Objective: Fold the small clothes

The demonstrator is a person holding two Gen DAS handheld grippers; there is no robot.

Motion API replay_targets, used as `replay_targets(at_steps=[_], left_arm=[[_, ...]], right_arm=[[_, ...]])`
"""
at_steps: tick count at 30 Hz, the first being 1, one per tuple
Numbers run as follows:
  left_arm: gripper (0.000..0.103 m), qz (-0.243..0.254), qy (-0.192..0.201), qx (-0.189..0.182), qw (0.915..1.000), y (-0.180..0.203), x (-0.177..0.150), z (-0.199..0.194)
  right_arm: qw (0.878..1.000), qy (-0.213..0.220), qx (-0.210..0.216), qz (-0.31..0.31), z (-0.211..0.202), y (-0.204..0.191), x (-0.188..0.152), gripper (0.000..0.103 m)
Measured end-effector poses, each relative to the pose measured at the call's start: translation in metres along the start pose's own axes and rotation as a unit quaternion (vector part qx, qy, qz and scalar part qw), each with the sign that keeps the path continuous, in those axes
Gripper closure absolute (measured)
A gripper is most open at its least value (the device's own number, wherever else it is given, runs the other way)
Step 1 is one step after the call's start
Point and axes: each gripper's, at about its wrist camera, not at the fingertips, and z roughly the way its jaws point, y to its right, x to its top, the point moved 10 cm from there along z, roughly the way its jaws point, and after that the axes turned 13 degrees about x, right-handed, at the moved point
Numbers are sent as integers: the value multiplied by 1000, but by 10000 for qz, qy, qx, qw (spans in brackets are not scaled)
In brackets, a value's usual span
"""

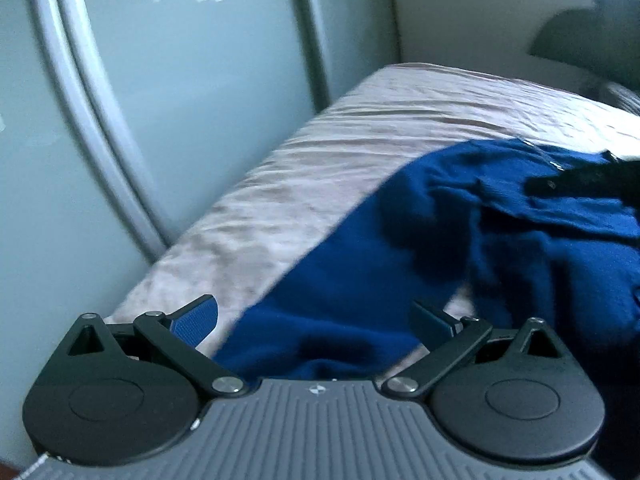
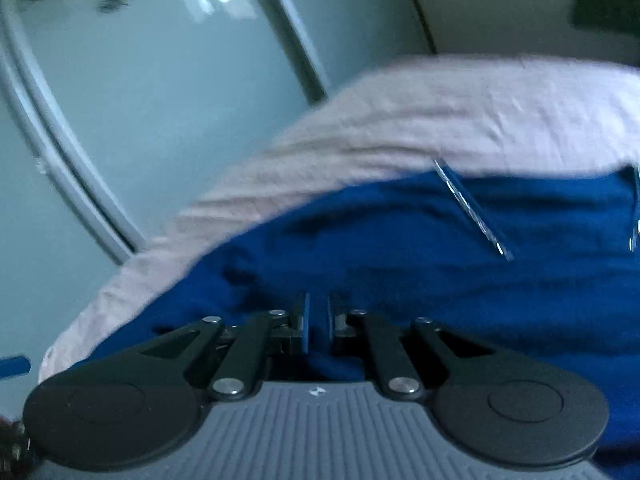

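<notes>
A: Left wrist view — what is being recorded?

B: Item one: the left gripper (image 1: 316, 316), being held with its jaws spread wide; nothing is being pinched between them. One blue pad (image 1: 196, 322) is being shown on the left finger. Item two: a blue garment (image 1: 460, 248), being seen lying rumpled on the pale bedsheet (image 1: 320, 148). One strip of it is running down toward the camera and passing under the open jaws; whether the pads are touching it cannot be told. Item three: a dark shape (image 1: 588, 182) is being seen resting on the garment's far right part, too blurred to be identified.

A: And the surroundings?

B: Pale green wardrobe panels (image 1: 160, 80) with grey frames are being shown just beside the bed's left edge.

A: Right wrist view?

B: Item one: the right gripper (image 2: 318, 320), being held with its jaws parted only a little — a narrow gap is being left between the two blue pads (image 2: 306, 320). The blue garment (image 2: 400, 260) is being seen directly beneath and in the gap, yet no cloth is being clamped. Item two: a zip (image 2: 472, 212) is being shown slanting across the garment, right of centre. Item three: the bedsheet (image 2: 480, 120) is being seen beyond the cloth, blurred.
</notes>
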Motion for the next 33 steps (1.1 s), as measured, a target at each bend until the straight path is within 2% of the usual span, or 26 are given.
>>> replay_targets(at_steps=[1,2,3,6,8,11,13,16,18,21,23,26,28,29,31,32,33], left_arm=[[0,-50,-56,27,10000,-7,-1,1],[0,-107,-113,37,9999,-15,-1,2],[0,-137,-149,38,9998,-22,-2,3],[0,-189,-173,159,9995,-51,-4,1],[0,-178,-194,424,9988,-74,-8,3],[0,-156,-319,931,9950,-110,-16,8],[0,-142,-426,1217,9916,-130,-26,11],[1,-89,-623,1320,9893,-147,-44,13],[2,-72,-671,987,9928,-146,-53,11],[2,-99,-742,25,9972,-130,-59,5],[4,-77,-898,-512,9946,-120,-66,2],[12,-27,-1302,-1063,9858,-110,-88,0],[31,-76,-1661,-1410,9759,-106,-104,2],[37,-146,-1831,-1576,9703,-104,-112,4],[63,-278,-2083,-1829,9604,-98,-124,5],[69,-384,-2216,-1939,9549,-96,-128,6],[89,-489,-2291,-1993,9515,-95,-131,8]], right_arm=[[9998,-143,-14,-111,3,-3,-4,66],[9991,-346,-89,-219,9,-2,-10,44],[9978,-543,-199,-315,13,-1,-17,41],[9960,-371,-482,-650,3,-16,-25,39],[9948,-240,-301,-948,-5,-40,-26,39],[9896,-283,-86,-1409,-8,-75,-36,36],[9849,-354,207,-1682,-7,-101,-45,33],[9758,-398,695,-2033,-3,-137,-59,33],[9688,-475,1024,-2205,-1,-160,-71,33],[9618,-602,1160,-2404,3,-179,-88,32],[9632,-710,1058,-2367,8,-179,-95,32],[9687,-807,1084,-2082,14,-171,-99,32],[9715,-806,1100,-1938,15,-168,-100,32],[9722,-794,1098,-1907,13,-167,-101,32],[9728,-773,1071,-1902,13,-167,-100,32],[9727,-775,1061,-1913,14,-168,-102,31],[9725,-785,1052,-1925,14,-168,-103,30]])
